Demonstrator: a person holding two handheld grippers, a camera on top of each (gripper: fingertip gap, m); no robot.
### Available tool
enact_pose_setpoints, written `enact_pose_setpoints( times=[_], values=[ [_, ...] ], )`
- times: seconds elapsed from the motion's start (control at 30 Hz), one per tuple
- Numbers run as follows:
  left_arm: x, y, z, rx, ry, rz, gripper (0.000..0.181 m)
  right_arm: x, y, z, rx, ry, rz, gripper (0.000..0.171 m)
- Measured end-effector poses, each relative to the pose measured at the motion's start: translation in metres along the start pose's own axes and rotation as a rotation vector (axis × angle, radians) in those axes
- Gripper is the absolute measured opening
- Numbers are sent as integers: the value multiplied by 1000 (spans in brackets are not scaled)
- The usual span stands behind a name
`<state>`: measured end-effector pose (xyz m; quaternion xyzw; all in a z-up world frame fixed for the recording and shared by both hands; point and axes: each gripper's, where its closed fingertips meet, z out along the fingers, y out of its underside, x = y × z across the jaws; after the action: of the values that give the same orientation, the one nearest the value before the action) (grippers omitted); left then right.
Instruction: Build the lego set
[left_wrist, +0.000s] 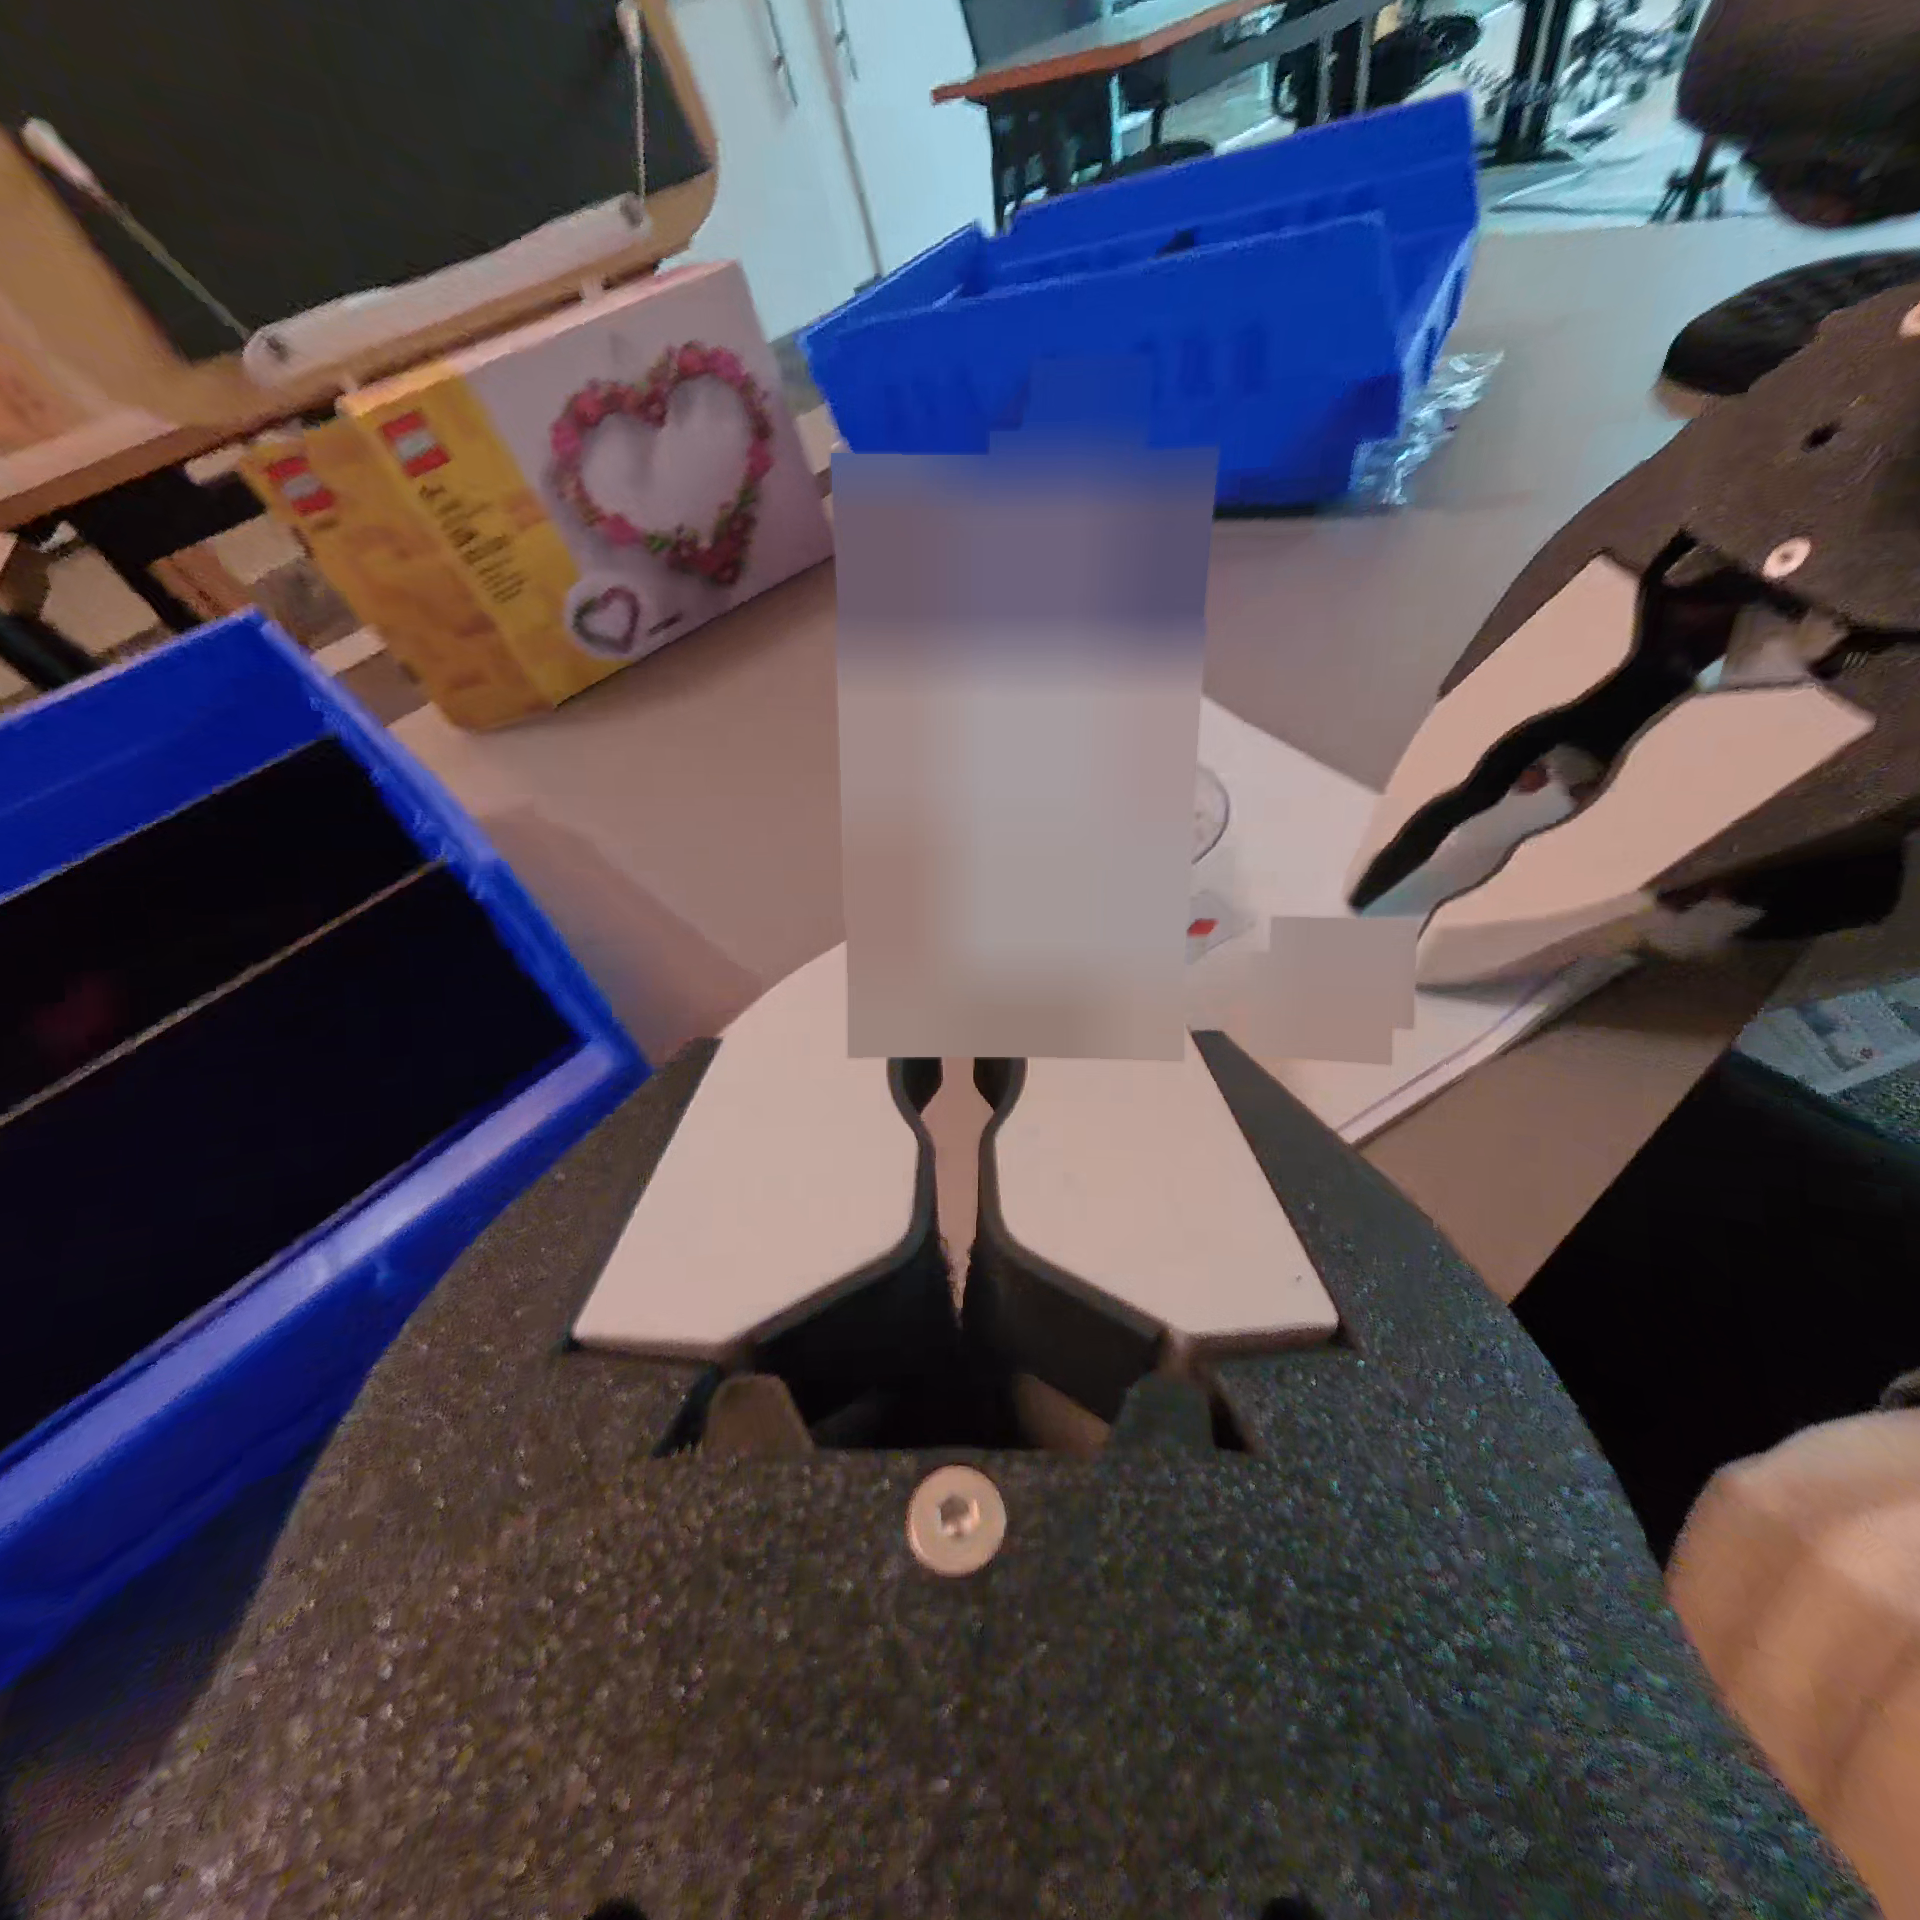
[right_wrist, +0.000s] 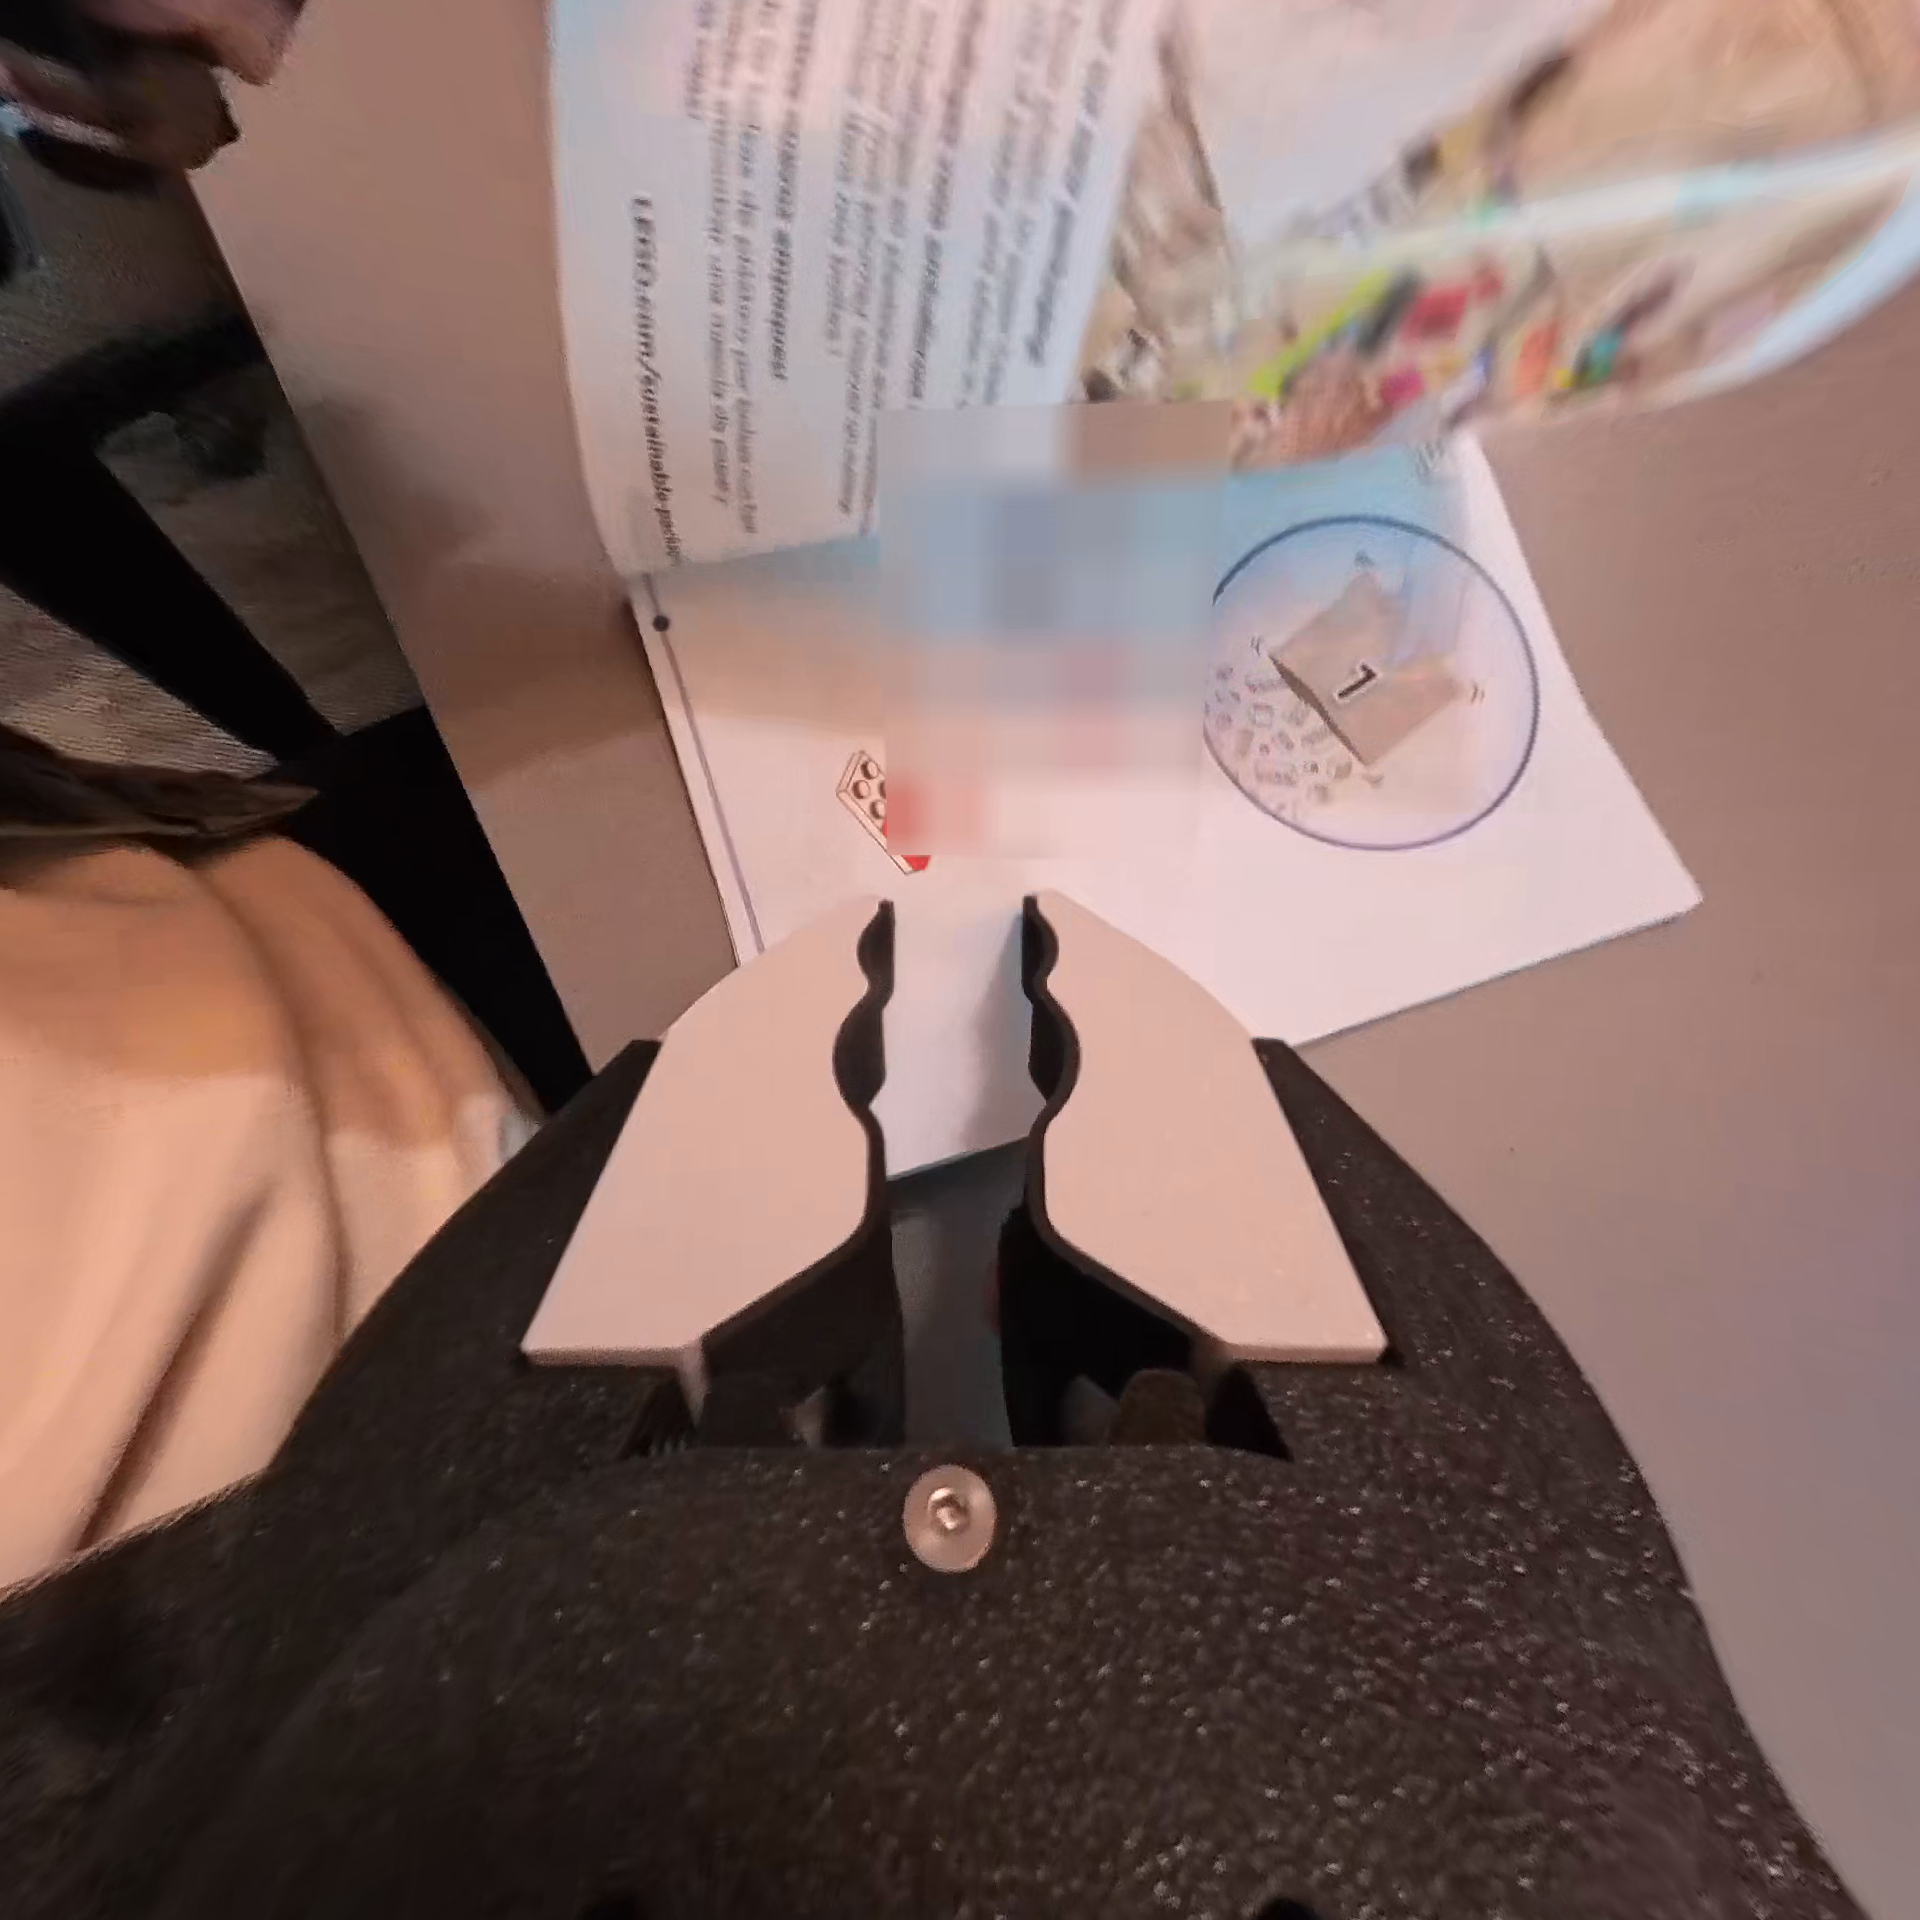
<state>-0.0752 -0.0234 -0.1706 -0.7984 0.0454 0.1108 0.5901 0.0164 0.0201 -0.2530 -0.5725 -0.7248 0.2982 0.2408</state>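
Observation:
My left gripper (left_wrist: 956, 1070) is nearly shut, with a thin light strip of paper between its jaws. A blurred patch hides its tips. It appears to hold a raised page (right_wrist: 831, 260) of the instruction booklet (right_wrist: 1455, 883), which lies open on the grey table (right_wrist: 1662, 1247). My right gripper (right_wrist: 956, 909) is open and empty, just above the booklet's near white page. It also shows in the left wrist view (left_wrist: 1371, 894), at the right, pointing left and down at the booklet. No loose bricks are in view.
The Lego box (left_wrist: 582, 499) with a heart picture stands at the back left. One blue bin (left_wrist: 208, 1039) is close on the left, another blue bin (left_wrist: 1195, 312) at the back, with crumpled clear plastic (left_wrist: 1444, 416) beside it. The table edge and a person's light sleeve (right_wrist: 208, 1091) are on the left. Left tips to right tips: about 12 cm.

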Motion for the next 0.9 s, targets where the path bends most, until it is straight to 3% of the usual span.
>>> enact_pose_setpoints(
  times=[0.27,0.37,0.47,0.6,0.73,0.83,0.9],
  values=[
    [11,85,-42,-348,88,43,0,5,14,-13,-61,-26,-8,23],
    [17,95,-61,-470,196,15,7,6,18,-17,-66,-6,17,24],
    [8,71,-70,-484,194,31,15,6,19,-18,-62,33,40,23],
    [11,10,-68,-343,106,243,20,7,25,-24,-65,89,95,22],
    [-34,-27,-74,-274,-190,380,18,8,34,-33,-94,155,123,17],
    [-6,-54,-73,-130,-97,316,15,10,36,-37,-165,240,76,18],
    [53,-81,-71,9,72,351,15,3,20,-37,-173,283,-9,25]
  ],
)
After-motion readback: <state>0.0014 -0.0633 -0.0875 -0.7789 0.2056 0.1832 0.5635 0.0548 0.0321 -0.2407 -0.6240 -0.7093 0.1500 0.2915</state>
